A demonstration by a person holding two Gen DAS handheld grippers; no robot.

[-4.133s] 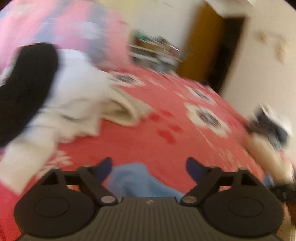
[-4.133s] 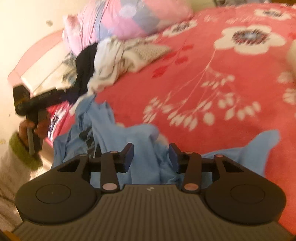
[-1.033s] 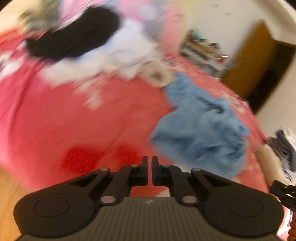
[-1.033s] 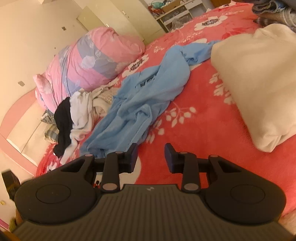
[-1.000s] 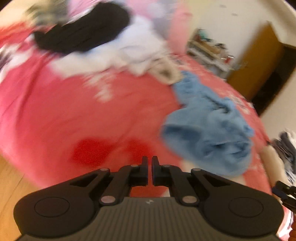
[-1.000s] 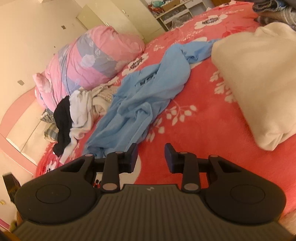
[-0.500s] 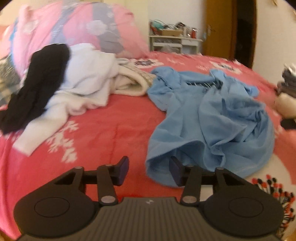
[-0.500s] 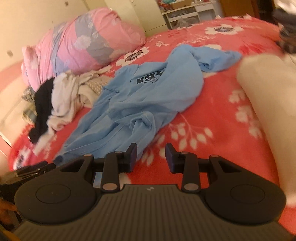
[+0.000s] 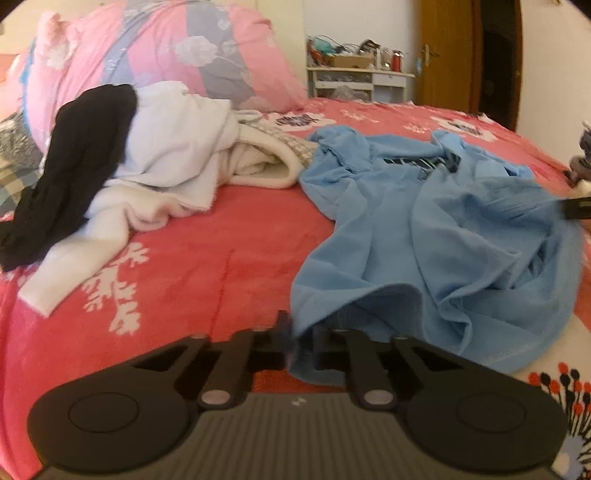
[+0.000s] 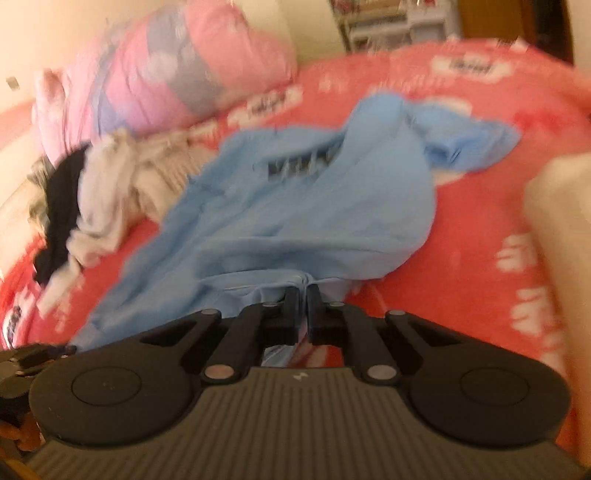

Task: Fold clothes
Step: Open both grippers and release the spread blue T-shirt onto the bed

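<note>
Gripping the hem of the blue shirt (image 9: 424, 229) at two places, the left tongs (image 9: 300, 338) and the right tongs (image 10: 302, 308) have just closed on cloth. The shirt lies crumpled on the bed (image 9: 184, 266) just ahead of both, so I judge this hold is for pulling it flat before folding.

A large bed covered by a red fleece blanket printed with white flowers (image 9: 192, 236) fills most of both views. At its far left a bulky rolled quilt in pink and grey with white blossoms (image 9: 166, 55) is propped against a pale cream wall (image 9: 280, 22). Farther back, a white shelf unit cluttered with small items (image 9: 360, 79) is seen, and to its right a brown wooden door (image 9: 447, 55) beside a dark opening. Warm, dim light is cast throughout.
</note>
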